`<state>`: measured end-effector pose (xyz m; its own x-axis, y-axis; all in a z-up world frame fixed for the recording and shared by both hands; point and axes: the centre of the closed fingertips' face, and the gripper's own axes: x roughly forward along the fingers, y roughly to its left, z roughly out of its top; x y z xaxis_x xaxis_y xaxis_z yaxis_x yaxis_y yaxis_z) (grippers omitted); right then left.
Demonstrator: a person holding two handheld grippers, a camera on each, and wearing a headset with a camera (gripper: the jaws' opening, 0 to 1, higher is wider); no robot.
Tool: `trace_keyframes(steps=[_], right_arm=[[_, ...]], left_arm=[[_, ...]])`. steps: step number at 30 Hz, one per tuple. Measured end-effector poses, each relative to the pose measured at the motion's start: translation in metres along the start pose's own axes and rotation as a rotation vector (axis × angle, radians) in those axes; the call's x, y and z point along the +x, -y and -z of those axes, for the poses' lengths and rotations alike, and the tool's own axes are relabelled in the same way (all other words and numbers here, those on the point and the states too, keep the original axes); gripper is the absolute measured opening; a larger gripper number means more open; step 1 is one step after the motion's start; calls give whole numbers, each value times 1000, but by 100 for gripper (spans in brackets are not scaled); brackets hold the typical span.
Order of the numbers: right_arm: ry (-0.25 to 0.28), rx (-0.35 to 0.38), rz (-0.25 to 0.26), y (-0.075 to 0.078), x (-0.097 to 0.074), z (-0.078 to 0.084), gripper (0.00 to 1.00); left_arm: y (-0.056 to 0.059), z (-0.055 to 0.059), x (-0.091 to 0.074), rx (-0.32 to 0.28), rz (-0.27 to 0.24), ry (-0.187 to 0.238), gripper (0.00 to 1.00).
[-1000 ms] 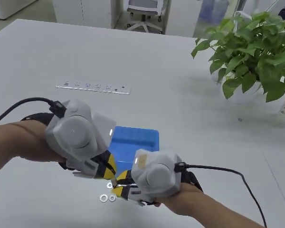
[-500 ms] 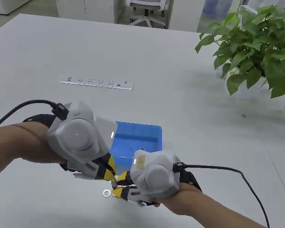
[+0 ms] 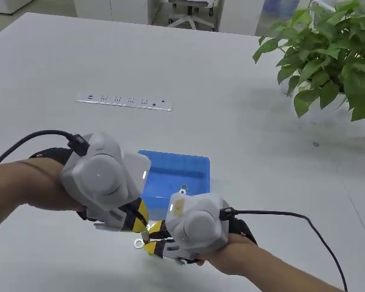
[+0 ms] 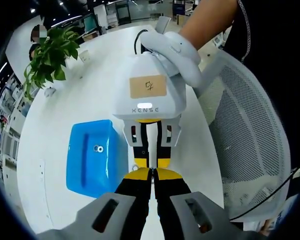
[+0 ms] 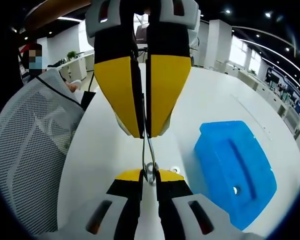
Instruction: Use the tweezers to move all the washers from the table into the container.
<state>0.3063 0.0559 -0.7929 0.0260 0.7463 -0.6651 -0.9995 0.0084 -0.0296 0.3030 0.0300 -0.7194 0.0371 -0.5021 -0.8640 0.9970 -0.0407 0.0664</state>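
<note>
My left gripper [image 3: 147,227] is shut on the thin metal tweezers [image 5: 145,150], whose tips reach down to a small washer [image 5: 150,168]. That washer stands between the yellow-tipped jaws of my right gripper [image 5: 149,175], which close on it. The two grippers face each other nose to nose, just in front of the blue container [image 3: 176,173]. One washer [image 3: 184,189] lies in the container, also seen as a small ring [image 4: 97,148] from the left gripper. Another washer [image 3: 138,244] lies on the table beside the grippers.
A white power strip [image 3: 125,101] lies further back on the grey table [image 3: 243,121]. A potted green plant [image 3: 328,55] stands at the back right. A black cable [image 3: 280,214] trails from my right gripper. A mesh office chair [image 4: 245,150] is behind me.
Both grippers have stayed tip to tip over the washers. Of the three washers seen on the table a second ago, one still shows beside the grippers. The camera has shifted slightly.
</note>
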Motion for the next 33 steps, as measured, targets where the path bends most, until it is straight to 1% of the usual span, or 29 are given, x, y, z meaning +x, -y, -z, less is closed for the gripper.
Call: trace_keyframes(steps=[3,5,11,15,21,29,33], right_arm=[[-6,2,-1,0,1,3,12],[-5,6,-3,0,1,3,12],[-5,15,-4,1,2,4,12],[-2,39,-4,0,2,4,10],[-10,53,-10,1,1,4,10],[-15,48,-6,1,0,4,9],[-15,45,-3,1,-3,4,9]], left_arm=[[0,2,2,2,0,-3,6],[0,1,2,-3,-2,5,6],[-3,0,2,-9,-4,9,6],[-4,1,2,-13,-3,9,6],[-5,1,2,-15,-5,9,6],[-4,0,3,-4,-3,-2,6],[-5,-3,1,2,-5,0,6]])
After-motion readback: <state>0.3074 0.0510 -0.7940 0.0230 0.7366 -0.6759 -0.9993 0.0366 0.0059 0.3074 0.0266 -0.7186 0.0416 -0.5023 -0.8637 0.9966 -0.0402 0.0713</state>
